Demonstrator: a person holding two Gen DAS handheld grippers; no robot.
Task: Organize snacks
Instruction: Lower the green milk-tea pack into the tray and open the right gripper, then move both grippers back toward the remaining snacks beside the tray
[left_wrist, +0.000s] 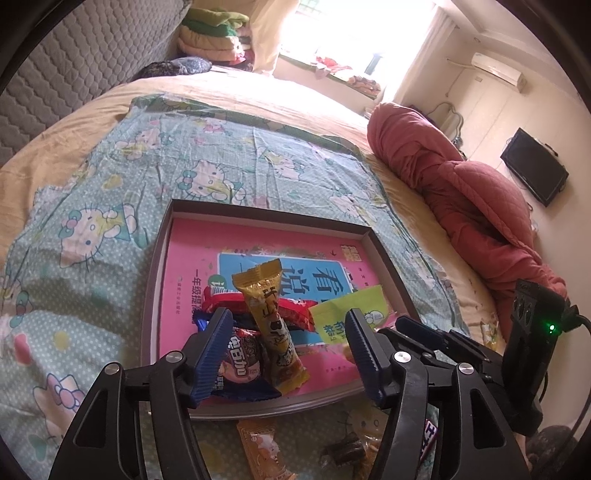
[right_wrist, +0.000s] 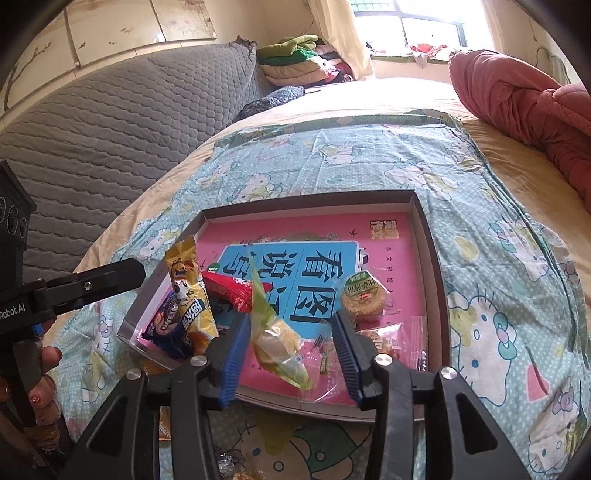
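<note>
A shallow brown box (left_wrist: 388, 266) (right_wrist: 432, 258) with a pink book inside lies on the bed. In it lie a yellow snack bar (left_wrist: 269, 325) (right_wrist: 192, 295), a red packet (left_wrist: 295, 306) (right_wrist: 231, 293), a dark blue packet (left_wrist: 240, 365) (right_wrist: 166, 325), a green-wrapped cake (right_wrist: 277, 343) (left_wrist: 347, 314), a round cracker pack (right_wrist: 364, 299) and a pink packet (right_wrist: 388, 338). My left gripper (left_wrist: 288, 350) is open over the yellow bar and blue packet. My right gripper (right_wrist: 290, 349) is open around the green-wrapped cake.
Loose snacks lie on the Hello Kitty sheet (left_wrist: 110, 221) in front of the box: an orange packet (left_wrist: 262, 450) and a dark candy (left_wrist: 343, 450). A red quilt (left_wrist: 461, 192) (right_wrist: 517, 103) is bundled at the right. A grey headboard (right_wrist: 110, 122) stands at the left.
</note>
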